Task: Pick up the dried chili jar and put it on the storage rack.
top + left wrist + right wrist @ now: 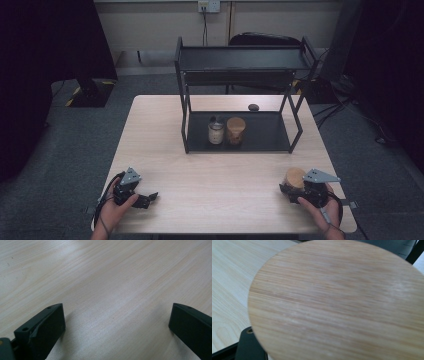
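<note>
A jar with a round wooden lid [295,177] stands near the table's front right corner. My right gripper [292,189] is shut around its body, held by a hand. In the right gripper view the wooden lid [337,302] sits very close, with one black jaw showing under its lower left edge. At the front left, my left gripper [144,199] rests on the tabletop in a hand. Its jaws stand wide apart in the left gripper view [116,310], with only bare wood between them.
A black two-tier metal rack [265,132] stands at the table's far middle. On its lower tier are a clear glass jar [216,132] and a brown wooden-lidded jar [235,130]. A small dark object [253,107] lies behind them. A chair stands beyond the table.
</note>
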Tool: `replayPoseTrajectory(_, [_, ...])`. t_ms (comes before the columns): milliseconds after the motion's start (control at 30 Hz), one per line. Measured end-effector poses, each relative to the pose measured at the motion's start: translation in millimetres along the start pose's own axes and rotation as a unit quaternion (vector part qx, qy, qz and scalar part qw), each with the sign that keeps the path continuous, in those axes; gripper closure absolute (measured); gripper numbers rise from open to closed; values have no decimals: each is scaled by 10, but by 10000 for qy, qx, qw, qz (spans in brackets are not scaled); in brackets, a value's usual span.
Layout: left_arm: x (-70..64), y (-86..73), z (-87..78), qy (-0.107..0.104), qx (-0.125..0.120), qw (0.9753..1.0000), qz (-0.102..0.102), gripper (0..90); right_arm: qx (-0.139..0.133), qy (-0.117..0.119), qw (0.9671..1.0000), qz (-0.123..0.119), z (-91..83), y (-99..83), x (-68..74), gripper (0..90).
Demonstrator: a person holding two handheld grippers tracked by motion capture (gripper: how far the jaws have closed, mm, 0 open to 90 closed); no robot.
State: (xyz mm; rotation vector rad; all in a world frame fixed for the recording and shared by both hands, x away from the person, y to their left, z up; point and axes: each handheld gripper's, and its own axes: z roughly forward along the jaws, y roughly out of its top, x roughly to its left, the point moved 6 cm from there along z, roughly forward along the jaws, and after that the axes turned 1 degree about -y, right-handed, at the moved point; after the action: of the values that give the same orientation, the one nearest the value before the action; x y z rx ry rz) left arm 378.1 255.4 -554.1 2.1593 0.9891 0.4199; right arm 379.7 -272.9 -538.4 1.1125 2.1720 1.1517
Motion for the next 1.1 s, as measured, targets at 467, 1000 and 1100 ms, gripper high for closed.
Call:
replayPoseTrajectory(467, [0, 0, 0, 0, -1, 10000, 0, 1, 26, 67, 10000, -1, -8, 49, -8, 254])
replayPoseTrajectory(1000, [0, 0, 0, -1, -1, 10000, 1, 1, 130, 142, 9997, -133, 41, 103, 20, 254])
replayPoseTrajectory(1100, [0, 0, 0, -1, -1, 10000, 1, 1, 135, 163, 9997, -131, 56, 116, 21, 254])
